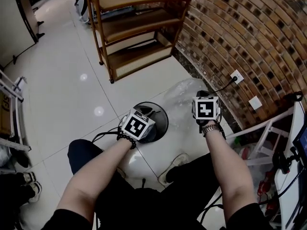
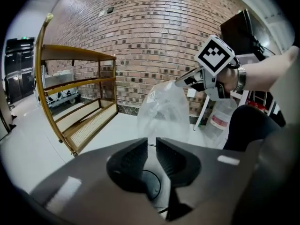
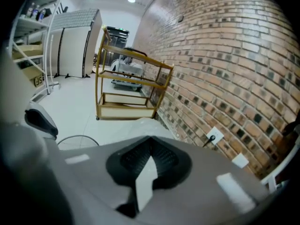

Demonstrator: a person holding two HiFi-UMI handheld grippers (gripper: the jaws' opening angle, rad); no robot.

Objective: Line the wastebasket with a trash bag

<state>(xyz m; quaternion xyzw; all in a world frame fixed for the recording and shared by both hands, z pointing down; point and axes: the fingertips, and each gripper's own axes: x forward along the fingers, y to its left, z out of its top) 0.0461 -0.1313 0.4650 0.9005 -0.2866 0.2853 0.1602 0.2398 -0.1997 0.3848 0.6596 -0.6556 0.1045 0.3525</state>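
Evidently the trash bag (image 1: 181, 97) is gripped by the clenched right hand-held gripper (image 3: 151, 142), the left hand-held gripper (image 2: 151, 144) is barely parted, and the wastebasket (image 1: 162, 113) is judged not yet lined.

left tool (image 2: 152, 149) lower; jaws slightly apart | right tool (image 3: 150, 161) higher; jaws pinching trash bag (image 2: 161, 109)

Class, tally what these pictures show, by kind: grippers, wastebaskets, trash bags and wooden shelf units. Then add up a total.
grippers: 2 (left gripper, right gripper)
wastebasket: 1
trash bag: 1
wooden shelf unit: 1
total: 5
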